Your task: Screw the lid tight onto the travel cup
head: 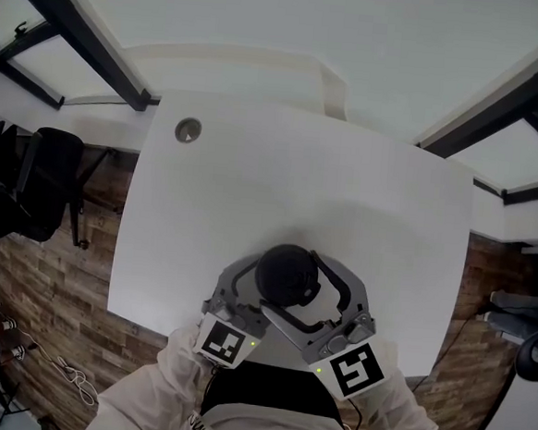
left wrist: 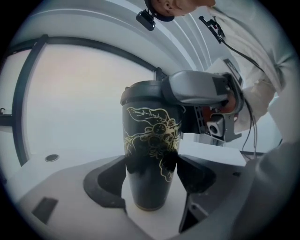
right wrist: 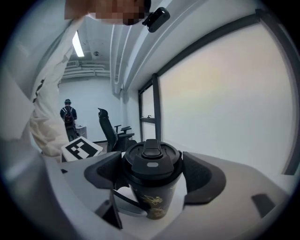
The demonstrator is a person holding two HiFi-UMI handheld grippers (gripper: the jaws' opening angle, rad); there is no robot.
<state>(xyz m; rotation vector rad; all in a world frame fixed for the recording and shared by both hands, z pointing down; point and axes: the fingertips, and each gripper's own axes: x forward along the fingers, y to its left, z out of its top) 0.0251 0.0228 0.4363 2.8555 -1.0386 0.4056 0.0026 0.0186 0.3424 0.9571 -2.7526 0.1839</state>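
A dark travel cup [left wrist: 147,131] with a gold leaf drawing stands upright on the white table [head: 253,180], near its front edge. My left gripper [left wrist: 152,164] is shut on the cup's body, with a jaw pressed against each side about halfway up. The black flip lid [right wrist: 151,161] sits on top of the cup. My right gripper [right wrist: 152,169] is shut on the lid's rim from both sides, and its grey jaw [left wrist: 197,88] shows at the lid in the left gripper view. From the head view I see only the round lid [head: 287,276] between the grey jaws.
A round cable hole [head: 187,131] sits at the table's far left. A black office chair [head: 40,182] stands on the wood floor to the left. A glass partition wall runs behind the table. A person [right wrist: 68,115] stands far off in the room.
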